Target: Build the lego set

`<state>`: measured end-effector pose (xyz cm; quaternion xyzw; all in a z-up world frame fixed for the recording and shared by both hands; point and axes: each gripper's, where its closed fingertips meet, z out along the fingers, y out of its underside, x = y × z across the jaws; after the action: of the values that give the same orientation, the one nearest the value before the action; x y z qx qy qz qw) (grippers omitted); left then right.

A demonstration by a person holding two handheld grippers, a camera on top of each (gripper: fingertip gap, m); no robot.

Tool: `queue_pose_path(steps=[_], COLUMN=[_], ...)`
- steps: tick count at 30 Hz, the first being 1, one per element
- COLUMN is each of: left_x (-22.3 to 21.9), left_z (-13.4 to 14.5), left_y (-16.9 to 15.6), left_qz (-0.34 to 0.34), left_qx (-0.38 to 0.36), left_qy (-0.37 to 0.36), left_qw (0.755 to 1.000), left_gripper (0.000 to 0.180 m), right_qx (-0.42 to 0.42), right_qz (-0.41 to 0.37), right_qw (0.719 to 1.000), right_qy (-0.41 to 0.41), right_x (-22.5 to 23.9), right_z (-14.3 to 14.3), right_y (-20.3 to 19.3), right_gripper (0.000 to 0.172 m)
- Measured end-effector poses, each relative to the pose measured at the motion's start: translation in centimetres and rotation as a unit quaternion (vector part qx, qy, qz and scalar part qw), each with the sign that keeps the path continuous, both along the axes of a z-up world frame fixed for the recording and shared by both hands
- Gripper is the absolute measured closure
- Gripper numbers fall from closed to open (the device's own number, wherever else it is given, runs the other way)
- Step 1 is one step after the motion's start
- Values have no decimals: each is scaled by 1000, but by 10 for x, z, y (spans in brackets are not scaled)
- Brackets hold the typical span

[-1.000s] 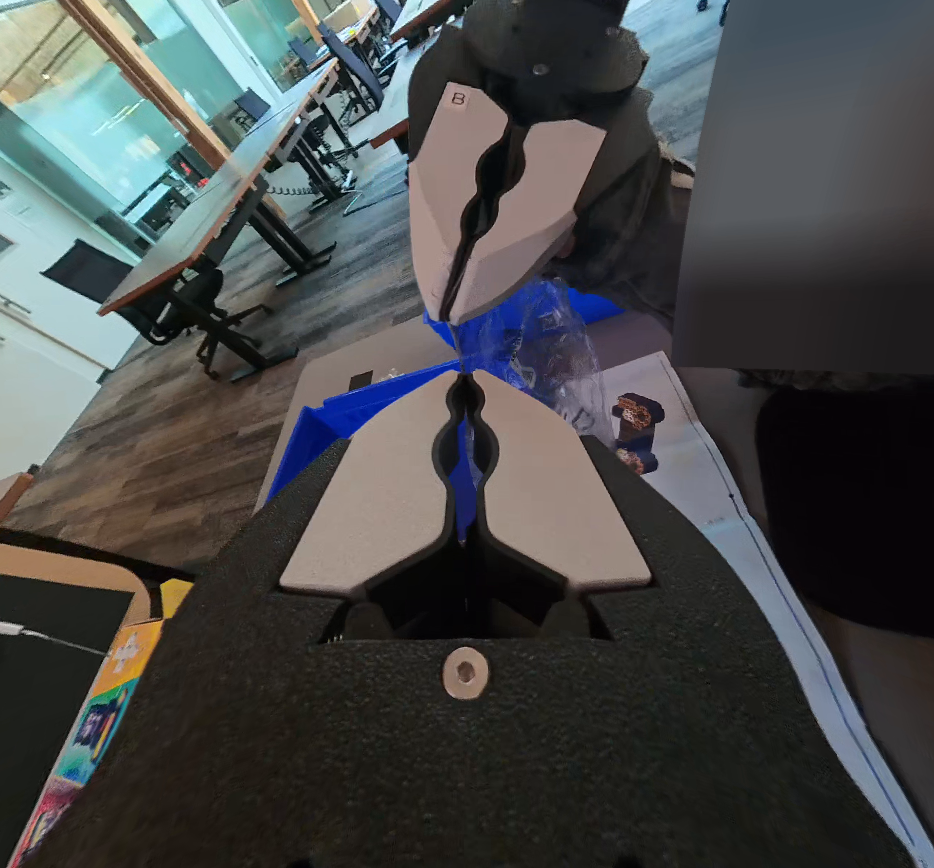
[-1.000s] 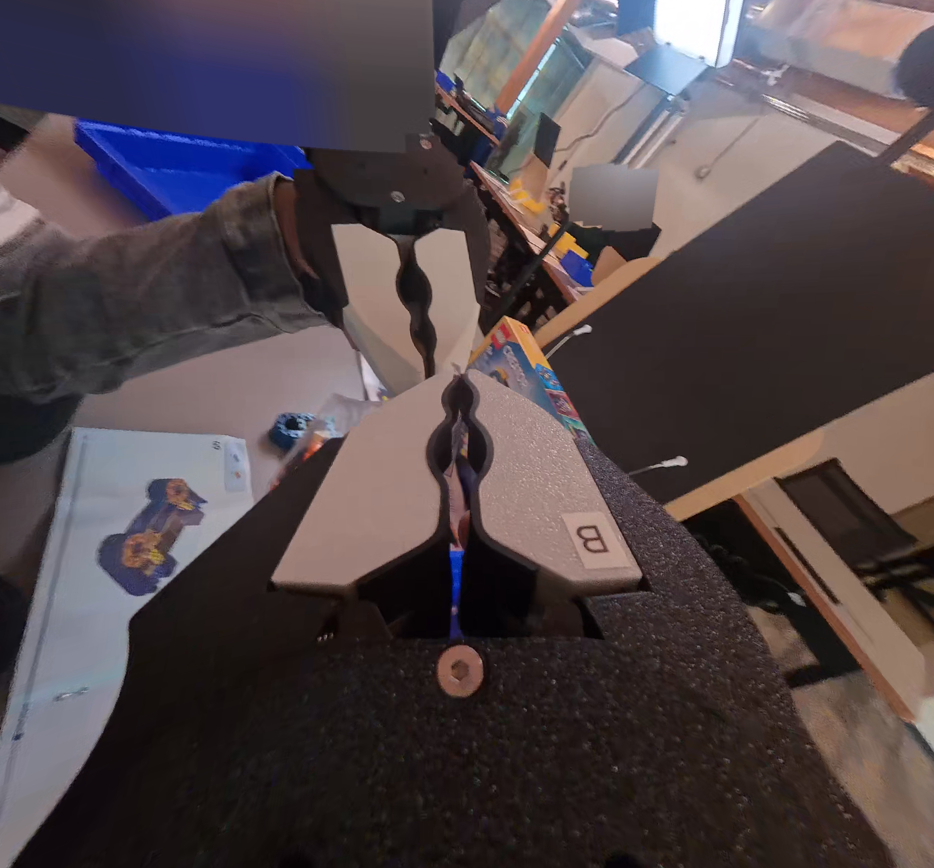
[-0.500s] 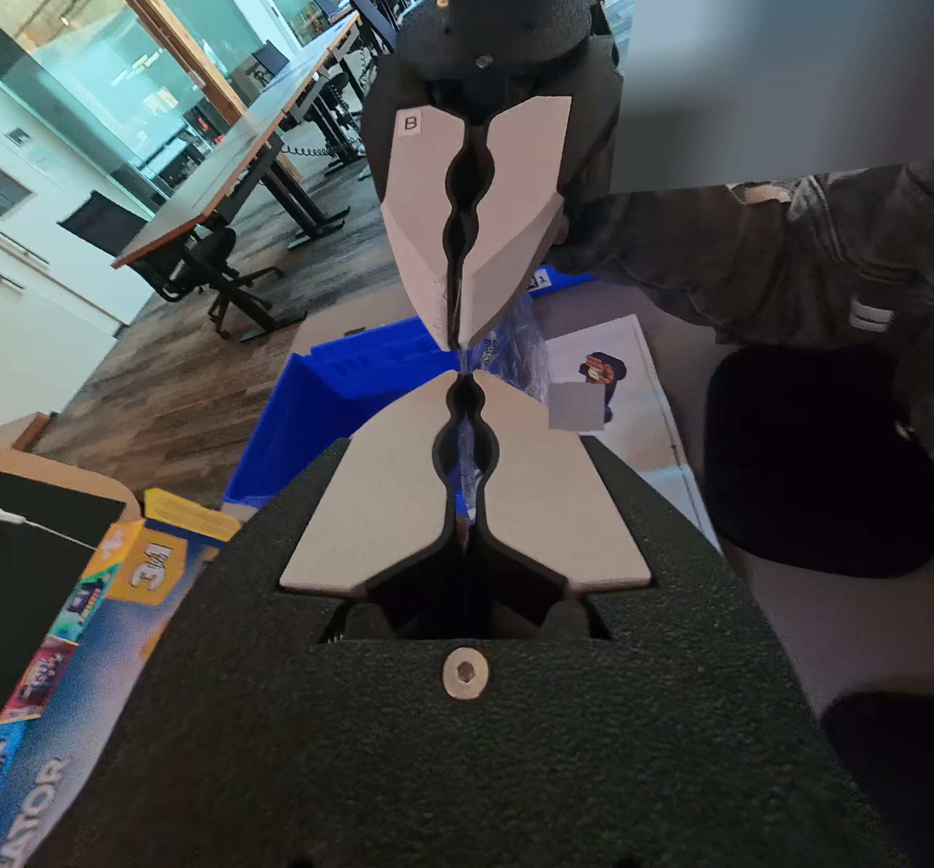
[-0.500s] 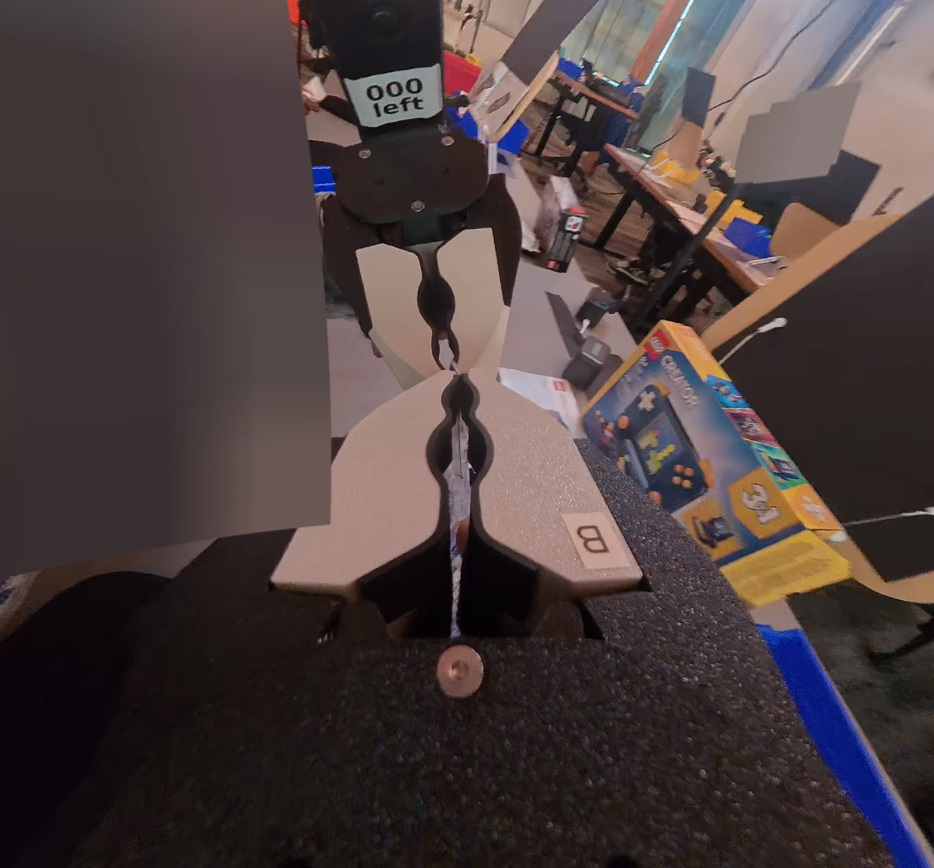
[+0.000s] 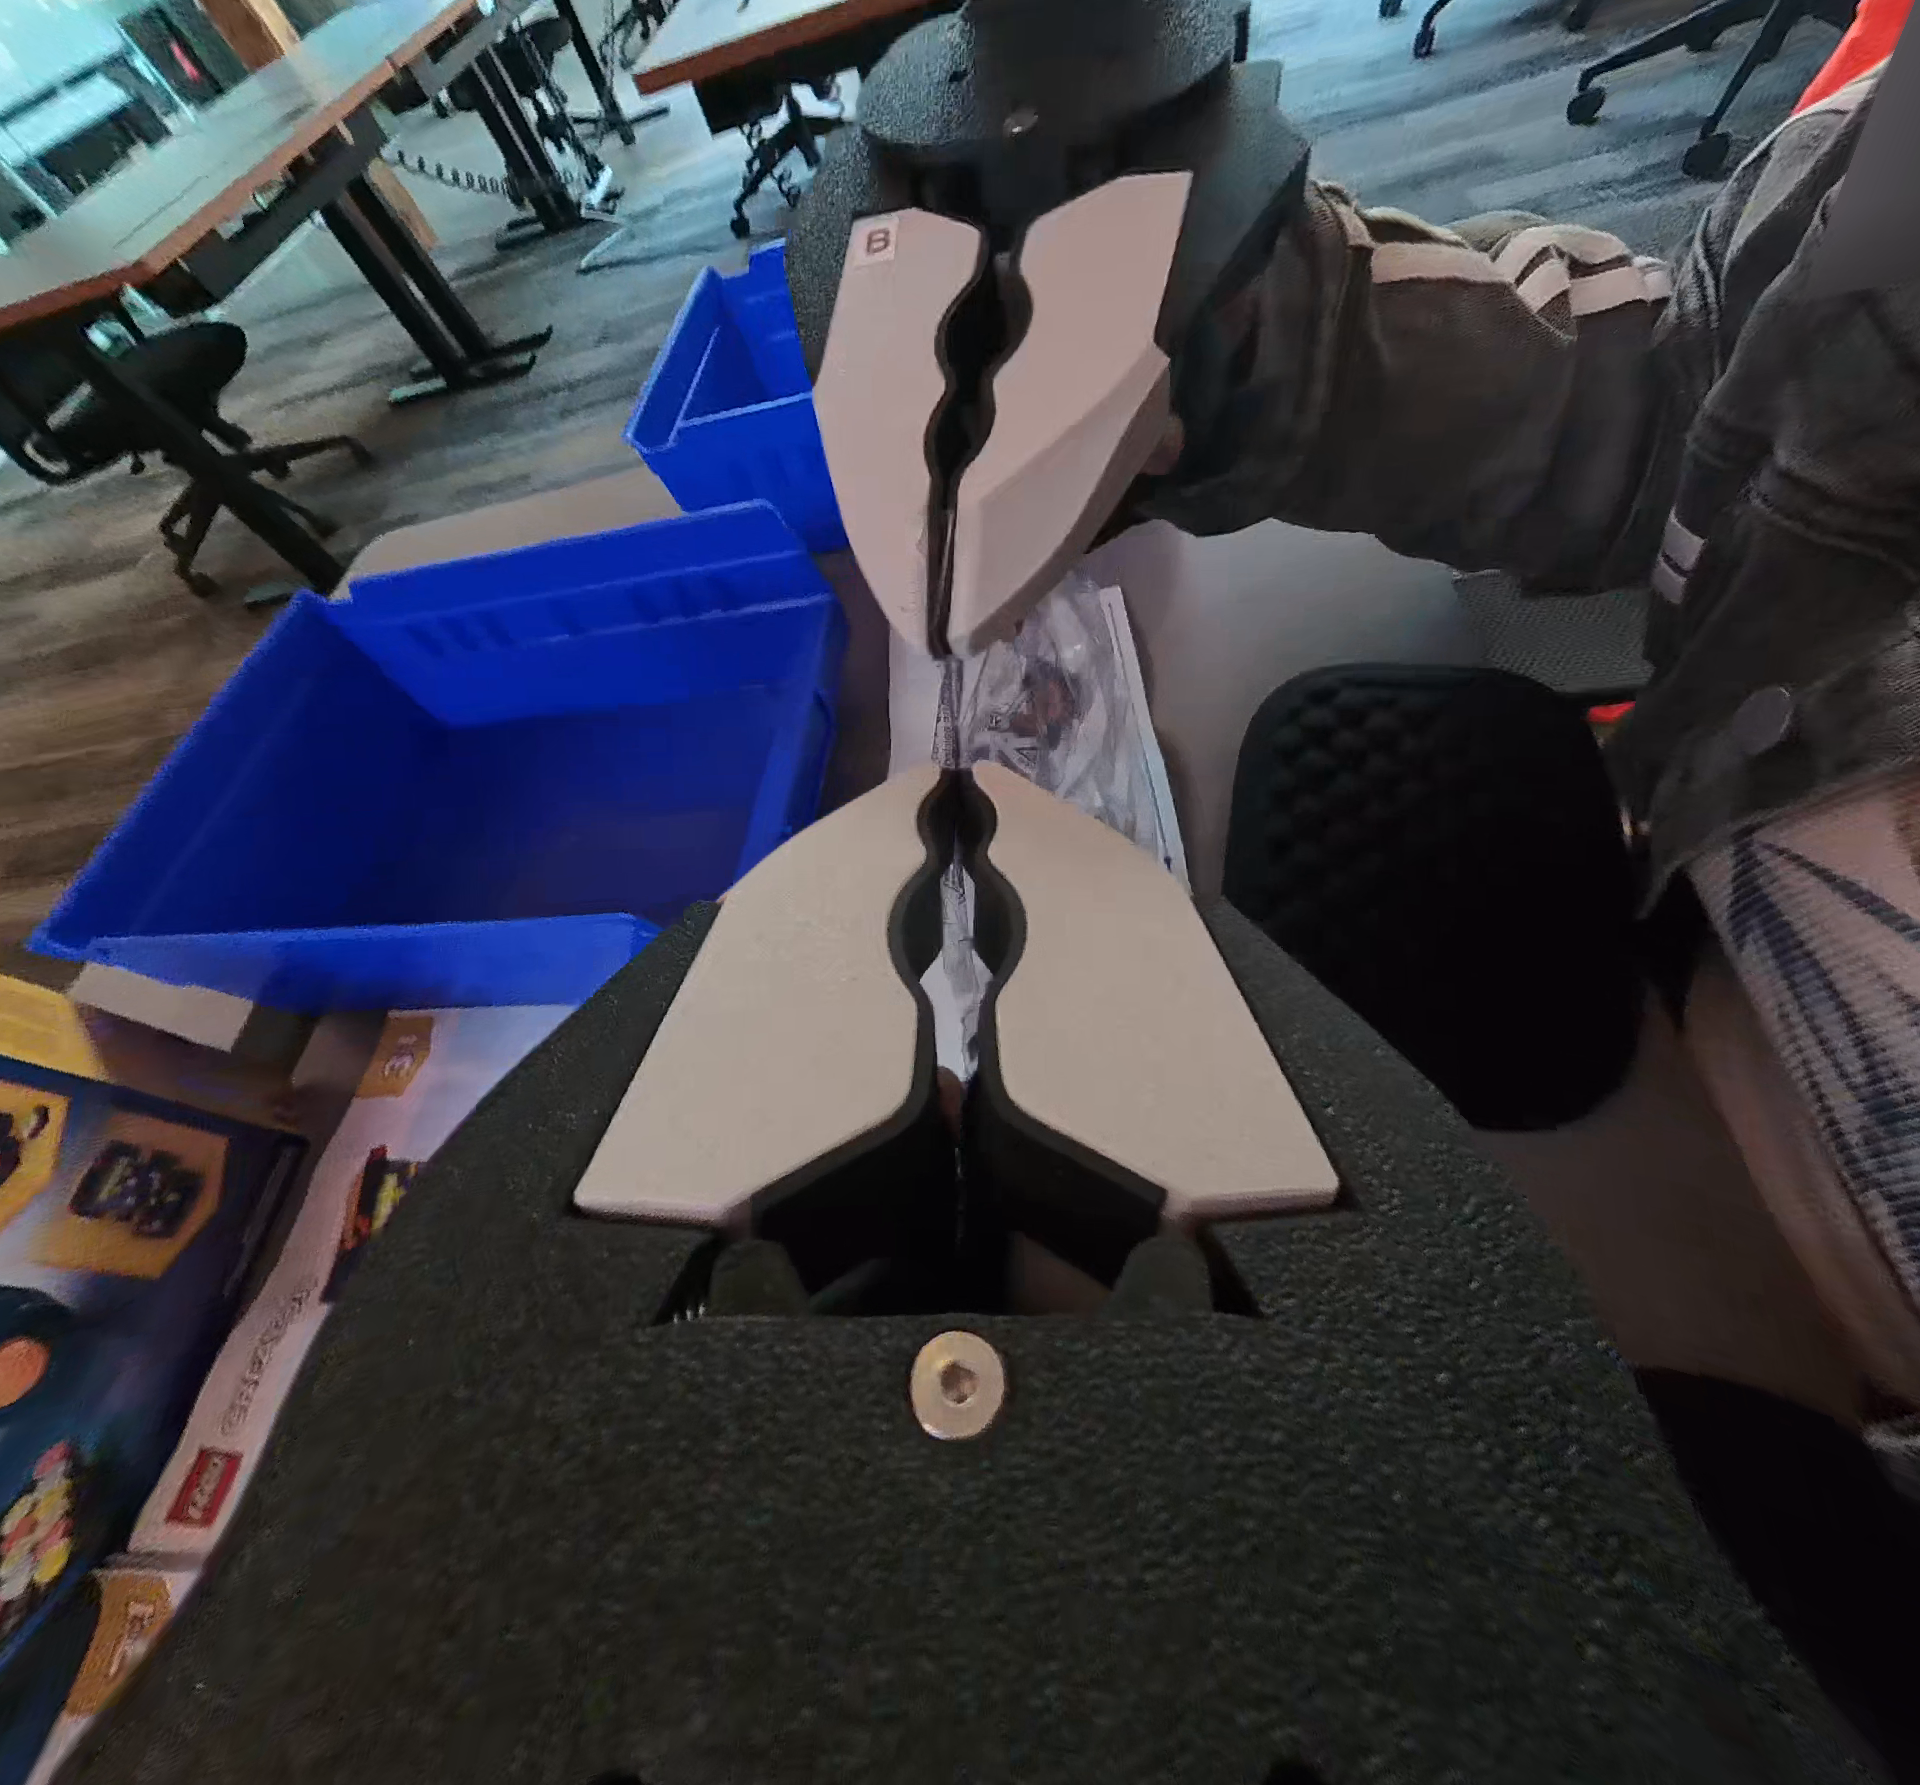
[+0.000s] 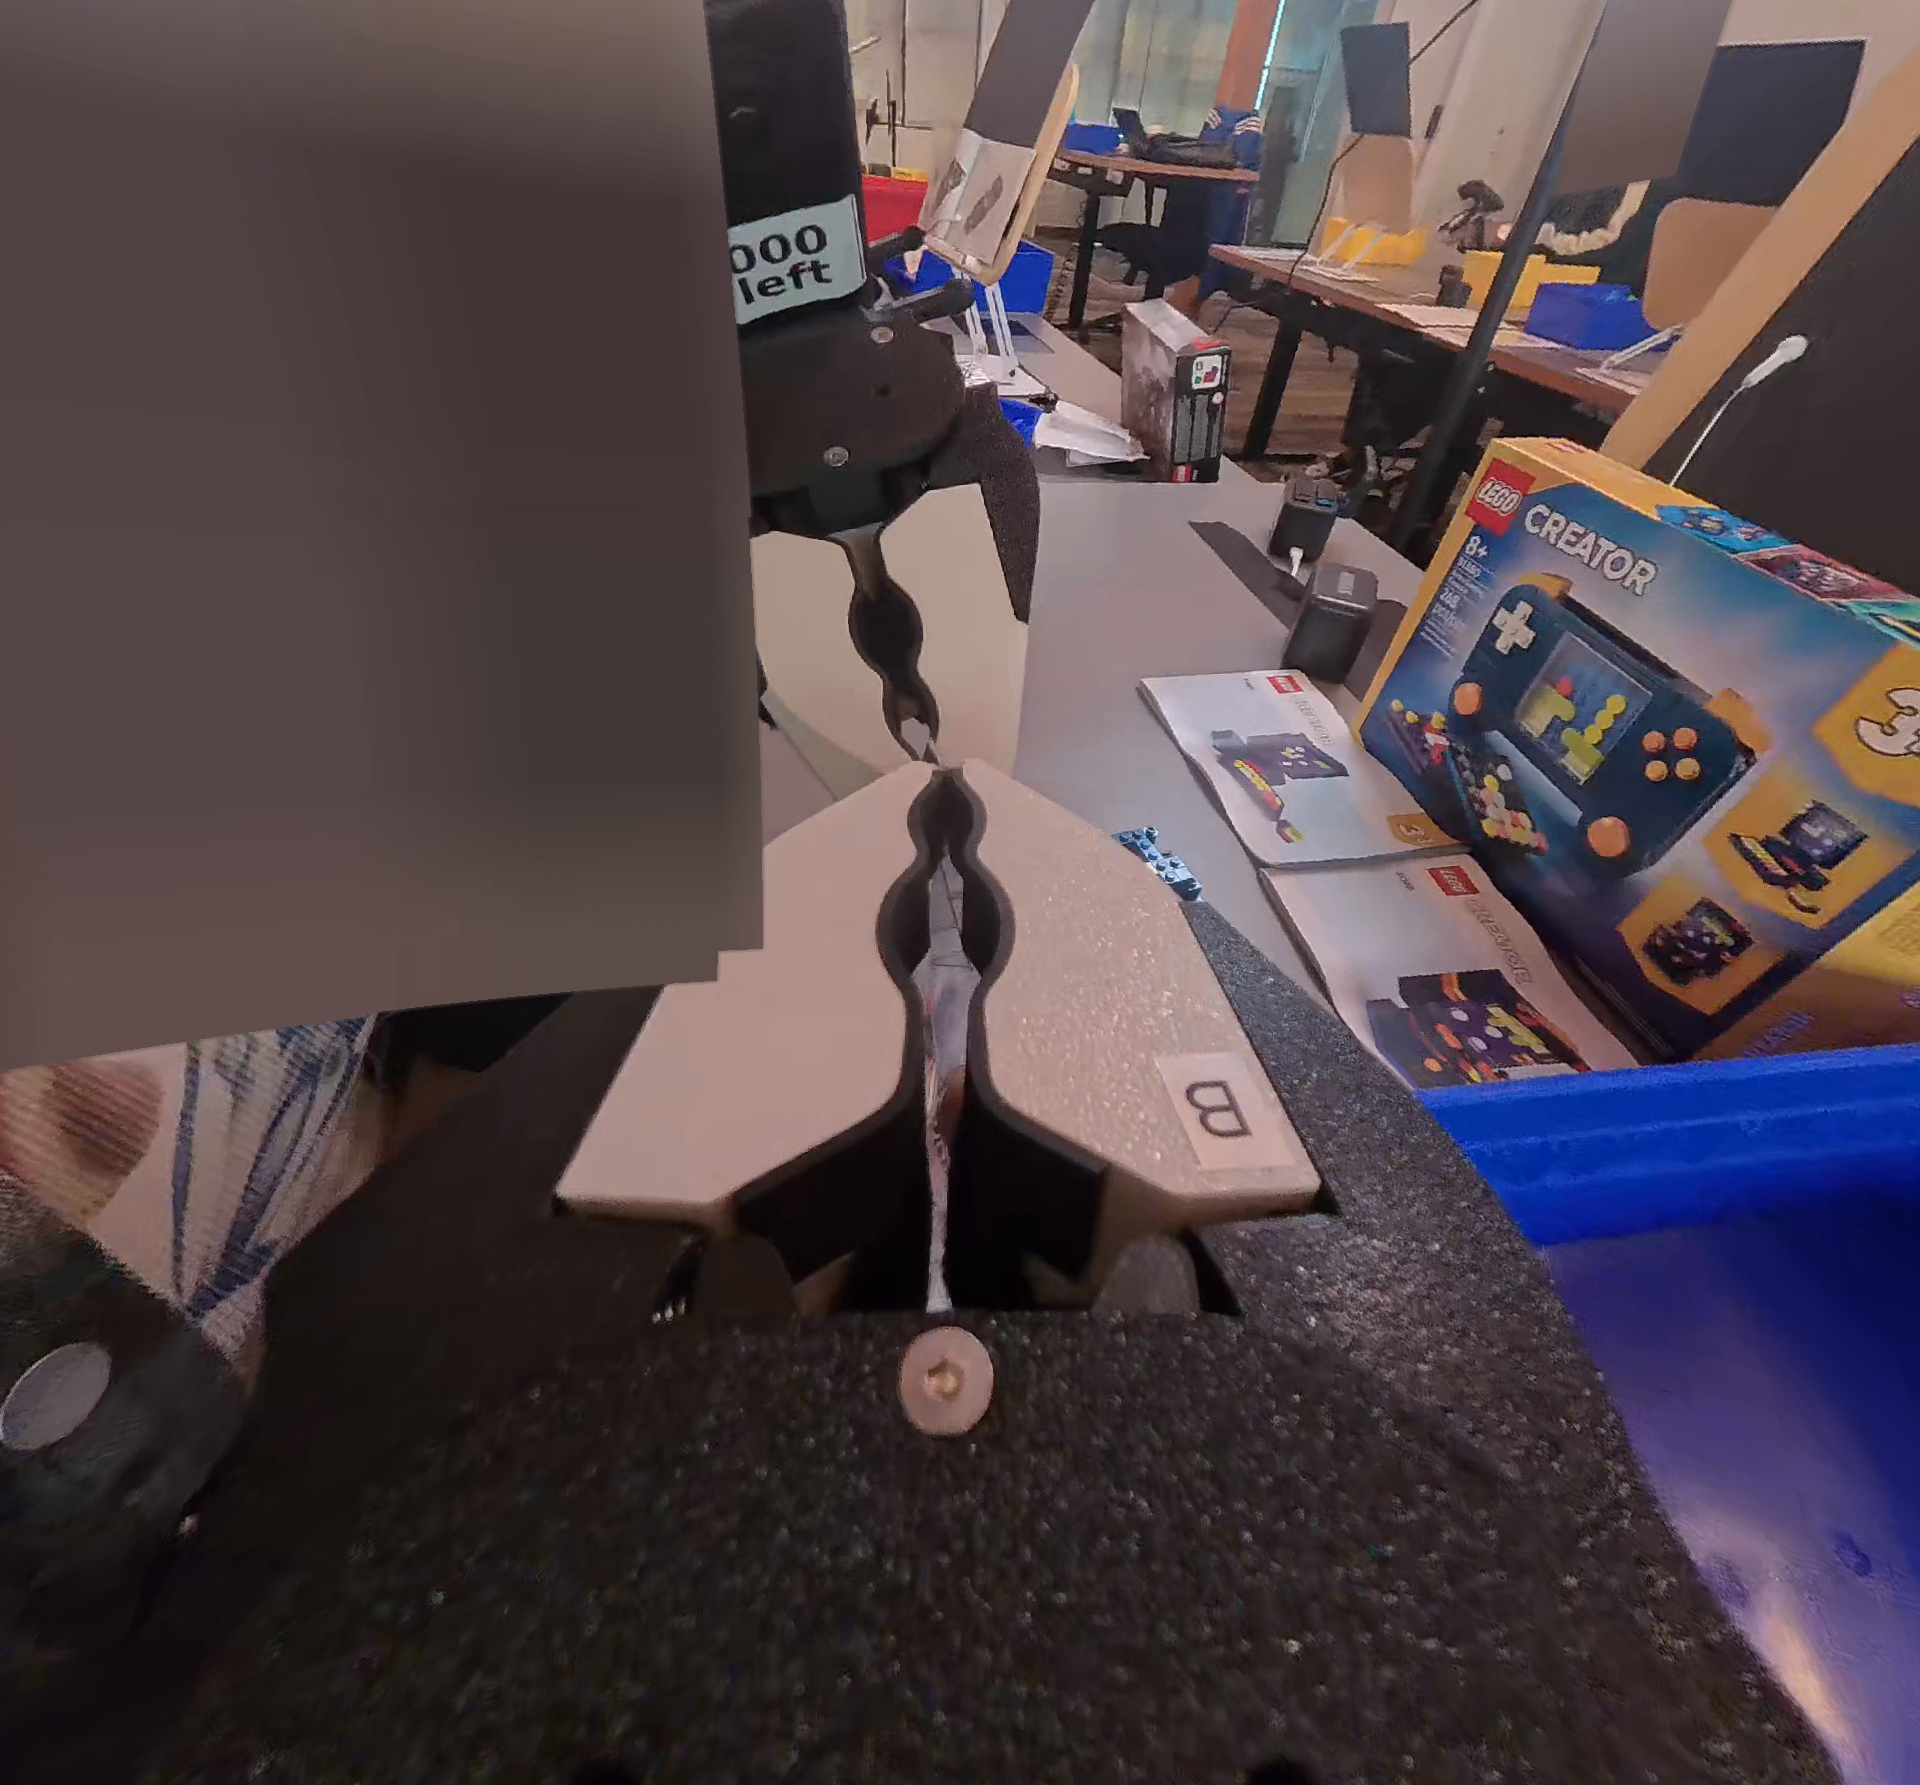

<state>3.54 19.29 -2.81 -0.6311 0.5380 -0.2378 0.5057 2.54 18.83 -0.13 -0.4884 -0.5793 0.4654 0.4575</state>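
Observation:
My left gripper (image 5: 951,777) and my right gripper (image 5: 940,642) face each other tip to tip above the table. Both are shut on the same clear plastic bag (image 5: 1003,712) of small pieces, which stretches as a thin crumpled film between the two pairs of tips. The film also runs back between the left pads (image 5: 831,987). In the right wrist view the right gripper (image 6: 948,774) pinches the bag's film (image 6: 948,966) along its slot, and the left gripper (image 6: 920,748) meets it from beyond. A large blue bin (image 5: 416,800) stands just left of the bag.
A second blue bin (image 5: 727,395) stands behind the first. A toy box (image 6: 1662,748), two booklets (image 6: 1278,769) (image 6: 1455,966), loose blue bricks (image 6: 1158,857) and a small dark box (image 6: 1330,623) lie on the grey table. A black mesh seat (image 5: 1434,883) and a person's sleeve (image 5: 1455,405) are at the right. Both grippers' tips are close together, under 4 cm apart.
Both grippers stayed shut on the bag and swung together. The bag, seen before in front of the blue bin, now hangs over the booklet to the bin's right.

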Motion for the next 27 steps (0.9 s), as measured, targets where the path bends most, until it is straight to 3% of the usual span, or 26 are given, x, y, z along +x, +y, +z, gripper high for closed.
queue_pose_path(steps=[8,17,27], left_x=[14,22,24], left_z=[17,20,20], left_y=[-1,3,5], left_qz=[-16,-6,15], left_qx=[17,43,82], left_qy=[-27,-12,11], left_qw=[999,999,996], left_gripper=[172,180,180], right_qx=[52,95,56], right_qz=[-25,-42,-62], right_qw=[998,994,996], right_qy=[-27,-43,-29], right_x=[10,17,16], right_z=[0,0,3], right_y=[2,4,7], right_gripper=[172,166,172])
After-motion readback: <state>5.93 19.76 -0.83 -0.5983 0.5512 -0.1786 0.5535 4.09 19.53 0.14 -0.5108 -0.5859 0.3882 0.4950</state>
